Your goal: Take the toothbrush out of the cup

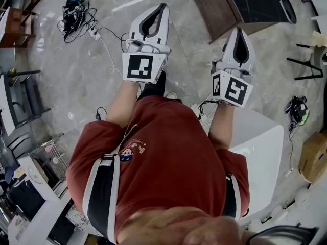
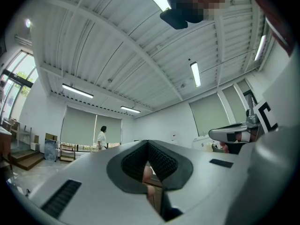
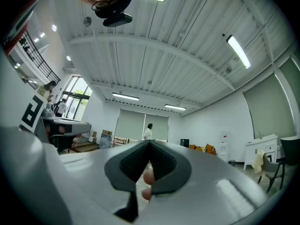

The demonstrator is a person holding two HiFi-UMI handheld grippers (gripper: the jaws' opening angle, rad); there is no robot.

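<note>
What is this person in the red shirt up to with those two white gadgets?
A person stands holding a claw in each hand, stretched out in front over the floor. The left claw and the right claw are both shut, with nothing between them. No cup or toothbrush shows in any view, so the job has not begun. A white table stands at the person's right.

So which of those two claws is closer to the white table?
The right claw, at the picture's right: the white table lies just below it in the head view, while the left claw is beyond the person's other arm.
</note>
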